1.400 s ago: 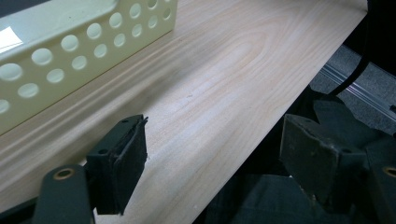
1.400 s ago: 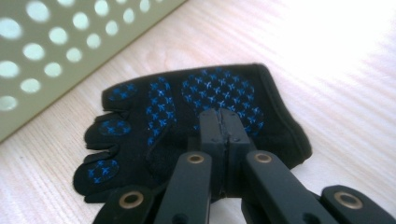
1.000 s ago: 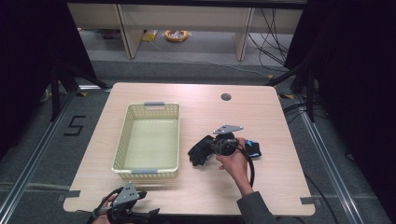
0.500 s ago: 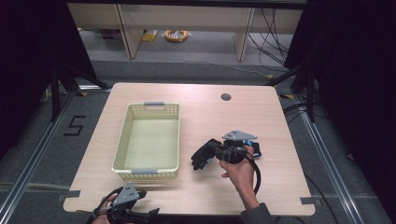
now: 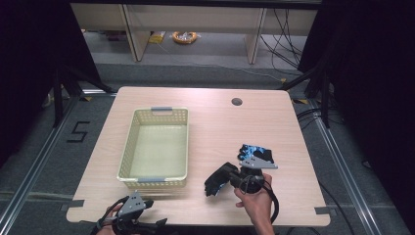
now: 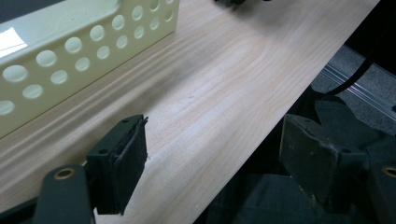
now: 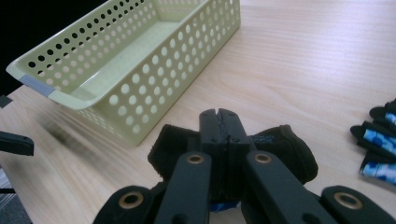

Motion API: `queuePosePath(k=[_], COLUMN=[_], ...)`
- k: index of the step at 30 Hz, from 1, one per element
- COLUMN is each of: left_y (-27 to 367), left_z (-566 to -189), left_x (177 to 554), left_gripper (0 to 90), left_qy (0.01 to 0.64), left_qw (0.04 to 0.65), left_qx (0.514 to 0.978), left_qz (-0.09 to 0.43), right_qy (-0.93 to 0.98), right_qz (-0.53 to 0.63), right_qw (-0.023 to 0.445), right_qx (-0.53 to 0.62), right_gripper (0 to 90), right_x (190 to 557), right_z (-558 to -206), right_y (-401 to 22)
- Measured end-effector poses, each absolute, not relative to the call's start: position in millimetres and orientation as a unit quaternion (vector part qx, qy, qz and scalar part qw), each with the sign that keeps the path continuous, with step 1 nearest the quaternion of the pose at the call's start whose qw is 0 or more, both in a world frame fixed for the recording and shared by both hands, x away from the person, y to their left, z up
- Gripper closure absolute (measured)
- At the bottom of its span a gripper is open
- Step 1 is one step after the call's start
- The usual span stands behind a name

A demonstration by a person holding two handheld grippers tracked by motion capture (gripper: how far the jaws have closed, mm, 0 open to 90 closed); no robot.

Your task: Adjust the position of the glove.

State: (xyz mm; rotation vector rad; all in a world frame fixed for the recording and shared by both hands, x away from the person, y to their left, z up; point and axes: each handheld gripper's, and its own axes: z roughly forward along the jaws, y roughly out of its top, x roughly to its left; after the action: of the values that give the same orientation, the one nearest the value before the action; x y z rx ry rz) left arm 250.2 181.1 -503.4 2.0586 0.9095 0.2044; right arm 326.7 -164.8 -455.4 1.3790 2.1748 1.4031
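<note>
My right gripper [image 5: 216,184] is shut on a black glove [image 5: 220,177], near the table's front edge and right of the basket. In the right gripper view the jaws [image 7: 219,122] stand pressed together with the black glove [image 7: 286,150] bunched around them. A second glove [image 5: 256,153], black with blue patches, lies flat on the table just beyond the right hand; its fingers [image 7: 379,139] show at the right edge of that view. A pale yellow perforated basket [image 5: 128,147] stands left of centre. My left gripper [image 5: 155,224] is open at the front left table edge, with nothing between its pads [image 6: 122,161].
The basket wall [image 6: 70,46] is close ahead of the left gripper, and the basket [image 7: 140,70] lies to the left of the right gripper. A round cable hole [image 5: 237,102] sits at the far side of the table. Floor rails run along both sides of the table.
The right hand has drawn back toward the near table edge with the black glove, which uncovers the blue-patched glove behind it. The left gripper has stayed where it was.
</note>
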Motion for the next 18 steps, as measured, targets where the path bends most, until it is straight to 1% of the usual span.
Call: queuePosePath(k=[1,5,6,7,8,9,11,16,18], left_y=[181.1,181.3,181.2,182.2,182.2,182.0,181.3,182.2,181.4], left_z=[-503.4,-502.8,-502.7,-502.3,-502.4,-502.5,-503.1,-502.1,-503.3], left_x=[250.2,250.1,250.0,250.4,250.4,250.5,250.0,250.1,249.8], left_gripper=[22.7,22.7,22.7,22.7,22.7,22.7,22.7,22.6,22.7], left_qy=[0.364,0.363,0.363,0.358,0.357,0.357,0.364,0.363,0.365], left_qw=[0.427,0.425,0.425,0.420,0.419,0.419,0.419,0.413,0.418], left_qx=[0.824,0.825,0.825,0.830,0.831,0.830,0.828,0.833,0.829], left_qz=[0.083,0.080,0.081,0.081,0.081,0.081,0.076,0.069,0.075], right_qy=[0.746,0.736,0.748,0.741,0.749,0.750,0.751,0.753,0.757], right_qz=[0.476,0.467,0.463,0.458,0.458,0.455,0.449,0.441,0.432], right_qw=[0.119,0.100,0.118,0.096,0.109,0.103,0.108,0.089,0.103], right_qx=[0.451,0.479,0.461,0.482,0.467,0.469,0.472,0.480,0.479], right_gripper=[90.0,90.0,90.0,90.0,90.0,90.0,90.0,90.0,90.0], right_x=[327.1,314.3,316.0,311.9,312.6,310.7,307.7,300.0,298.7], right_z=[-457.9,-469.0,-471.9,-474.4,-478.1,-480.9,-484.4,-493.0,-496.6], right_y=[-167.4,-165.5,-169.2,-166.8,-170.0,-169.9,-170.2,-167.7,-168.2])
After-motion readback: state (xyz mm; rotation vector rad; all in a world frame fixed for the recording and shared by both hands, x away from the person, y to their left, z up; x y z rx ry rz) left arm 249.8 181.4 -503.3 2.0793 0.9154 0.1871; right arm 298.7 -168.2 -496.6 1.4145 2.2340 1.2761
